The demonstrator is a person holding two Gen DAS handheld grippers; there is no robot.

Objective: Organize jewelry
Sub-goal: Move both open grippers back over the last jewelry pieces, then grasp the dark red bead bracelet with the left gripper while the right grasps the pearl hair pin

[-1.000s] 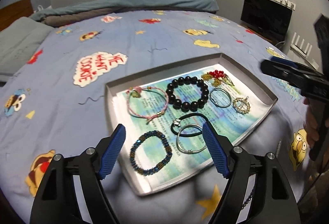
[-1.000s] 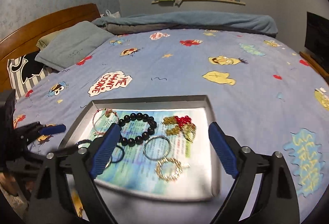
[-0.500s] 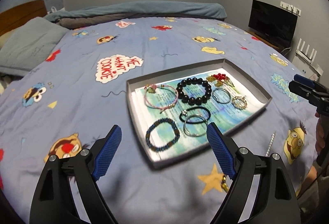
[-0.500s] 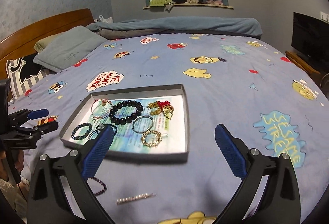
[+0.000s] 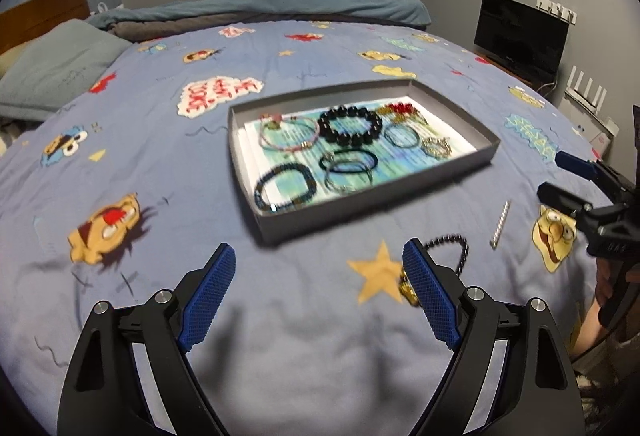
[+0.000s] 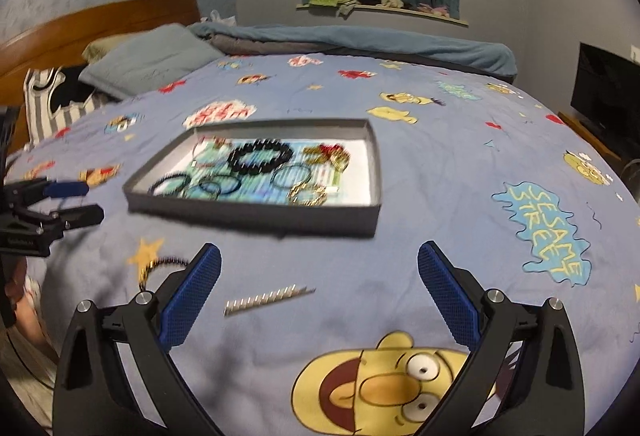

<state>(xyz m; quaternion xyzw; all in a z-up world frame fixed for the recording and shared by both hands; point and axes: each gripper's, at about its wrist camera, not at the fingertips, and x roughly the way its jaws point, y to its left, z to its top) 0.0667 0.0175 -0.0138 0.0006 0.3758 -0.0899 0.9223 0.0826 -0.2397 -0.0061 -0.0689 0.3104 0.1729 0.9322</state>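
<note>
A grey tray lies on the bed and holds several bracelets, among them a black bead bracelet and a dark blue bead bracelet. A silver chain piece and a dark bead bracelet lie on the cover in front of the tray. My left gripper is open and empty, short of the tray. My right gripper is open and empty, just behind the chain piece.
The blue cartoon bedcover spreads around the tray. Grey pillows and a wooden headboard are at the far left. A black screen stands at the right. A gold item lies by my left gripper's right finger.
Both grippers have pulled back from over the tray toward the near edge of the bed. The loose chain piece and dark bead bracelet have come into view.
</note>
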